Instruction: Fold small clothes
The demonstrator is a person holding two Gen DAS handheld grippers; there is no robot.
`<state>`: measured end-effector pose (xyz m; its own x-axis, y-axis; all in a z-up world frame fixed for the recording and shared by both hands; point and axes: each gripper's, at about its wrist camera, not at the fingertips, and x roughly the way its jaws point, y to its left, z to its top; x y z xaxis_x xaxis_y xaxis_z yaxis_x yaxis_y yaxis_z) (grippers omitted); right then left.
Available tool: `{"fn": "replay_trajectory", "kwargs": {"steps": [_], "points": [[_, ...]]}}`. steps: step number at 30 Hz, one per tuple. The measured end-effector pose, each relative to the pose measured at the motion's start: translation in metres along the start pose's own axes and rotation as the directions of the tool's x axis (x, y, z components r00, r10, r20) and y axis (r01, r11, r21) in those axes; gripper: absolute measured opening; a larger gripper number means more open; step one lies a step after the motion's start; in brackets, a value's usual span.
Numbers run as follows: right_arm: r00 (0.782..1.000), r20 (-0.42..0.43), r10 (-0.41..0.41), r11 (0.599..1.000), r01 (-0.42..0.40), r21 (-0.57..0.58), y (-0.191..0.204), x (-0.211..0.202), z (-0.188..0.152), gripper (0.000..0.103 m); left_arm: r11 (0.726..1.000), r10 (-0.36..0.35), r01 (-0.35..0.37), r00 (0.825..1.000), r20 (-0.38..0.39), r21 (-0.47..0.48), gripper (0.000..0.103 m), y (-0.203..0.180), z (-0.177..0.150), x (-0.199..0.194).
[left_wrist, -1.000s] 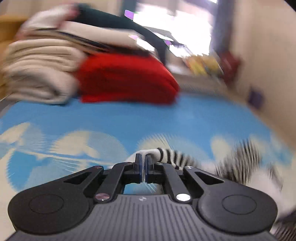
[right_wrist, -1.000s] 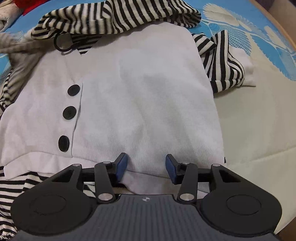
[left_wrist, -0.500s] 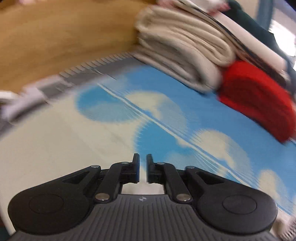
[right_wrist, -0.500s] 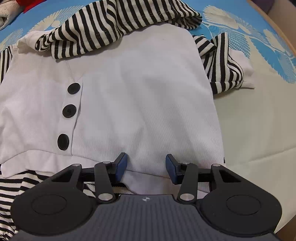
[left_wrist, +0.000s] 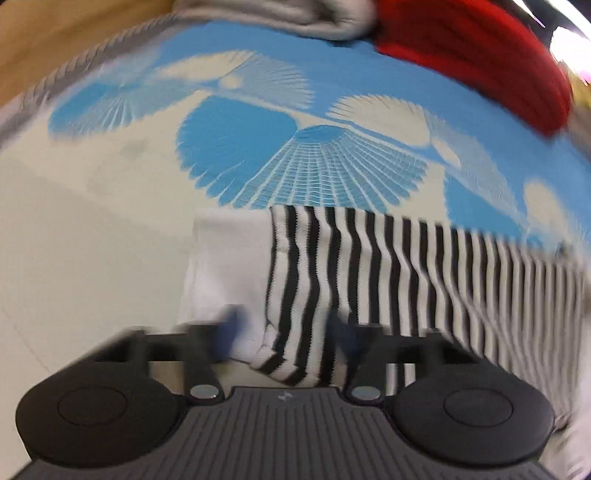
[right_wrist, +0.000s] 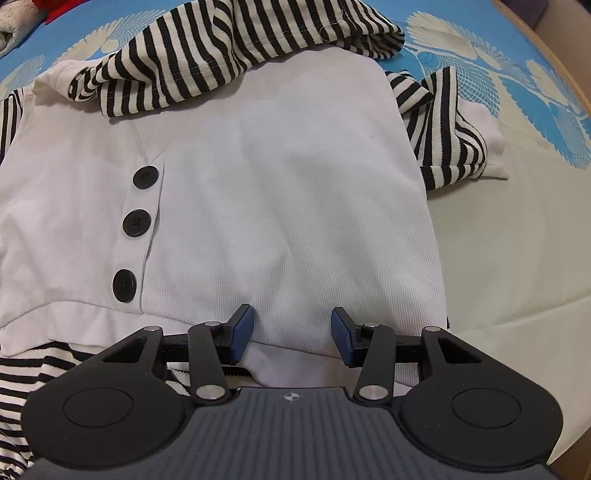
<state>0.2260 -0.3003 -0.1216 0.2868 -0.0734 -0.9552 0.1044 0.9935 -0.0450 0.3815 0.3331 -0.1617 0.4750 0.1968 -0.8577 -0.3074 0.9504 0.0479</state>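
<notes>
A small white garment (right_wrist: 288, 192) with three black buttons (right_wrist: 136, 222) and black-and-white striped sleeves lies spread on the patterned cloth. My right gripper (right_wrist: 291, 334) is open, its blue pads on either side of the white hem near the bottom edge. A striped sleeve (right_wrist: 236, 48) lies folded across the top. In the left wrist view a striped sleeve with a white cuff (left_wrist: 354, 266) lies flat. My left gripper (left_wrist: 284, 332) is open, its blurred jaws straddling the sleeve's near corner.
A blue-and-cream patterned cloth (left_wrist: 310, 162) covers the table. A folded red garment (left_wrist: 480, 51) and a beige folded pile (left_wrist: 295, 14) sit at the far side. A wooden table edge (right_wrist: 546, 48) shows at the right.
My left gripper has opened and swung back down over the striped sleeve, which now lies flat. The right gripper has stayed open at the hem.
</notes>
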Motion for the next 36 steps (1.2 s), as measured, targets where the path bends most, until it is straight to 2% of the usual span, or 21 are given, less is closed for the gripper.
{"fn": "replay_trajectory", "kwargs": {"steps": [1,3,5,6,8,10,12,14,16,17,18,20,21,22,25,27,29,31,34,35,36], "points": [[1.0,0.0,-0.001,1.0,0.001,0.002,0.0,0.0,0.0,0.049,0.999,0.041,-0.041,0.999,0.001,-0.004,0.011,0.003,0.001,-0.001],[1.0,-0.002,-0.002,1.0,0.002,0.007,0.001,0.001,0.001,0.049,0.976,0.154,-0.156,0.988,-0.028,-0.154,0.008,0.027,0.005,-0.005],[1.0,-0.003,-0.002,1.0,0.002,0.01,0.001,0.001,0.002,0.049,0.937,0.284,-0.288,0.958,-0.046,-0.198,0.0,0.04,0.005,-0.011],[1.0,-0.003,-0.003,1.0,0.003,0.008,0.002,0.001,0.002,0.049,0.925,0.334,-0.338,0.941,-0.052,-0.174,0.004,0.04,0.006,-0.013],[1.0,-0.003,-0.004,1.0,0.004,0.003,0.002,0.001,0.002,0.05,0.939,0.305,-0.309,0.951,-0.051,-0.152,0.017,0.036,0.01,-0.021],[1.0,-0.001,0.002,1.0,-0.002,0.005,0.001,0.0,0.001,0.05,0.955,0.271,-0.264,0.962,0.035,-0.137,0.018,0.024,0.012,-0.039],[1.0,0.001,0.01,1.0,-0.01,0.013,-0.002,-0.002,0.001,0.05,0.986,0.154,-0.146,0.983,0.104,-0.078,0.019,0.005,0.013,-0.053],[1.0,0.019,0.02,0.998,-0.021,0.051,-0.009,-0.006,0.001,0.048,1.0,0.003,0.0,0.996,0.094,-0.026,0.025,-0.014,0.008,-0.054],[0.995,0.082,0.052,0.992,-0.061,0.11,-0.021,-0.017,0.002,0.047,0.996,-0.092,0.092,0.996,0.01,-0.008,0.027,-0.026,-0.001,-0.039],[0.99,0.124,0.061,0.987,-0.078,0.14,-0.028,-0.024,0.003,0.038,0.996,-0.092,0.091,0.994,-0.057,-0.008,0.027,-0.03,-0.006,-0.027],[0.981,0.18,0.066,0.978,-0.099,0.182,-0.039,-0.033,0.005,0.023,0.999,-0.036,0.036,0.989,-0.144,-0.002,0.03,-0.032,-0.013,-0.013],[0.961,0.268,0.065,0.954,-0.138,0.265,-0.062,-0.046,0.006,0.012,0.998,0.061,-0.056,0.989,-0.138,0.042,0.031,-0.041,-0.014,-0.02],[0.947,0.316,0.054,0.935,-0.159,0.318,-0.077,-0.053,0.006,0.012,0.995,0.086,-0.079,0.989,-0.122,0.066,0.031,-0.049,-0.009,-0.032],[0.932,0.361,0.039,0.91,-0.182,0.372,-0.093,-0.059,0.005,0.012,0.996,0.07,-0.065,0.995,-0.078,0.06,0.031,-0.055,-0.003,-0.051],[0.904,0.427,0.03,0.814,-0.27,0.514,-0.142,-0.057,0.009,0.014,0.999,-0.051,0.051,0.998,0.033,0.001,0.032,-0.075,0.018,-0.113],[0.898,0.429,0.095,0.73,-0.356,0.583,-0.17,-0.039,0.014,0.02,0.992,-0.126,0.126,0.987,0.099,0.013,0.034,-0.09,0.022,-0.154],[0.89,0.428,0.158,0.646,-0.421,0.637,-0.193,-0.013,0.02,0.029,0.978,-0.203,0.19,0.967,0.152,0.09,0.038,-0.119,0.016,-0.189],[0.895,0.408,0.182,0.612,-0.428,0.665,-0.202,0.01,0.027,0.033,0.955,-0.277,0.248,0.943,0.186,0.165,0.039,-0.144,0.0,-0.211],[0.917,0.372,0.144,0.574,-0.383,0.724,-0.21,0.038,0.035,0.036,0.92,-0.368,0.315,0.899,0.236,0.235,0.039,-0.177,-0.032,-0.213],[0.915,0.371,0.156,0.558,-0.392,0.731,-0.213,0.046,0.037,0.036,0.918,-0.367,0.313,0.904,0.22,0.246,0.039,-0.189,-0.04,-0.206],[0.908,0.388,0.157,0.555,-0.406,0.726,-0.215,0.049,0.041,0.035,0.921,-0.343,0.294,0.923,0.173,0.254,0.038,-0.206,-0.047,-0.194]]}}
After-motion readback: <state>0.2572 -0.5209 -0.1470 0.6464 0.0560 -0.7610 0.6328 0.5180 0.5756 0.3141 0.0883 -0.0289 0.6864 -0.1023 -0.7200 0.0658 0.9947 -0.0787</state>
